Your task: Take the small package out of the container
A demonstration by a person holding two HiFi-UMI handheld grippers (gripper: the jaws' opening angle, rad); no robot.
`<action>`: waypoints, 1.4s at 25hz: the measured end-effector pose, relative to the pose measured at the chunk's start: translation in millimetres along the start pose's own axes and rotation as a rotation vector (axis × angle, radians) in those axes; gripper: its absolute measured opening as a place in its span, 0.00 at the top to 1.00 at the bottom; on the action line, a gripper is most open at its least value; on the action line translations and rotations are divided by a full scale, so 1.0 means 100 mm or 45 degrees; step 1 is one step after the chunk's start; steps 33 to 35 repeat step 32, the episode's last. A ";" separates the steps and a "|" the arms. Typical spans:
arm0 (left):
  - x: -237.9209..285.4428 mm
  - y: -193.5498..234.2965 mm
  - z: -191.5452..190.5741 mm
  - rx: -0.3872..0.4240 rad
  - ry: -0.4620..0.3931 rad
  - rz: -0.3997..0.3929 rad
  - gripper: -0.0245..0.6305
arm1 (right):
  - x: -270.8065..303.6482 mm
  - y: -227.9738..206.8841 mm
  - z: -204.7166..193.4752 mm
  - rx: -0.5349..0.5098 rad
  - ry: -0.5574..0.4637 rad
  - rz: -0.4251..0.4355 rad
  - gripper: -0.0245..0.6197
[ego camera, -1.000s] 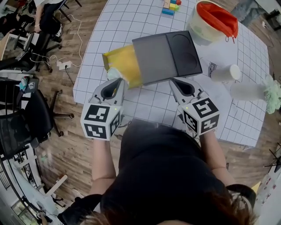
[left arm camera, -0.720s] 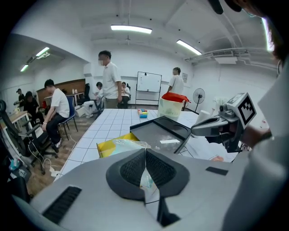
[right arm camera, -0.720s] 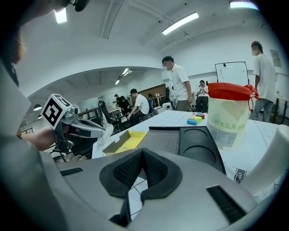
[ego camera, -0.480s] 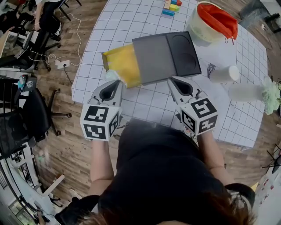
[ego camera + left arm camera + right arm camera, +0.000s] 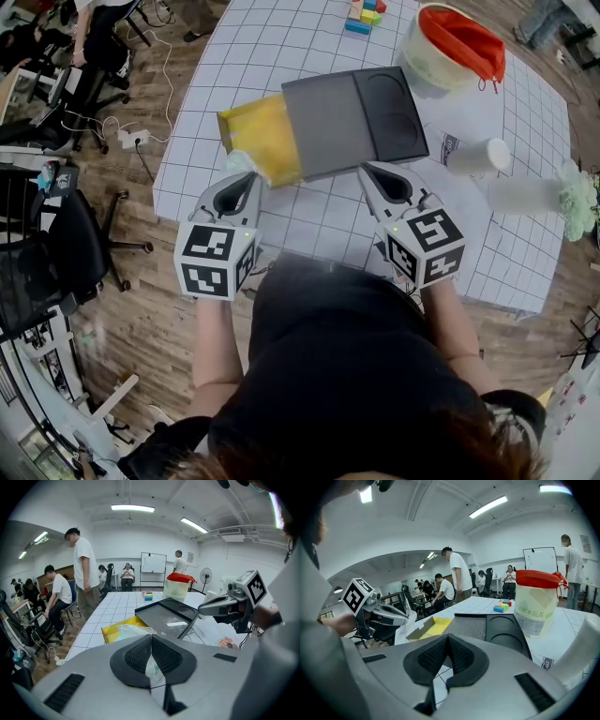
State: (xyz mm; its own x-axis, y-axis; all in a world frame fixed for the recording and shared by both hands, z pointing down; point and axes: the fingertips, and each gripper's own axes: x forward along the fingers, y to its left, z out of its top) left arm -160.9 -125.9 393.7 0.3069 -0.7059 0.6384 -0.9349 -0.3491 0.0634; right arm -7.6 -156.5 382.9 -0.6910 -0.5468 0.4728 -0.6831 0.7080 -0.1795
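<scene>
Nothing moved; left hand-held gripper (image 5: 246, 174) pinches one small package (image 5: 239, 159).

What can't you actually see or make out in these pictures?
Box inside: head view, tray covers one end.
Package contents: left gripper view, clear crumpled plastic, too small to tell.
Blocks: head view, cut off by the top edge.

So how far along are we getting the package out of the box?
Done: the left gripper is shut on the clear package. In hand: the package hangs at the yellow box's near corner; whether it's fully out is unclear. Left: carry it clear and set it down. The right gripper is shut, empty.
</scene>
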 end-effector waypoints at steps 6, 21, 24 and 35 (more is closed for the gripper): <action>-0.01 -0.01 -0.01 0.010 0.004 0.003 0.92 | -0.02 0.00 0.01 -0.001 -0.011 -0.009 0.94; -0.01 -0.01 0.00 0.017 0.004 -0.002 0.92 | -0.02 0.02 0.03 0.003 -0.022 -0.006 0.94; -0.01 -0.01 -0.01 0.020 0.006 -0.002 0.92 | -0.02 0.02 0.03 0.002 -0.020 -0.005 0.94; -0.01 -0.03 0.00 0.028 0.005 -0.002 0.92 | -0.03 0.04 0.01 0.007 -0.017 -0.001 0.94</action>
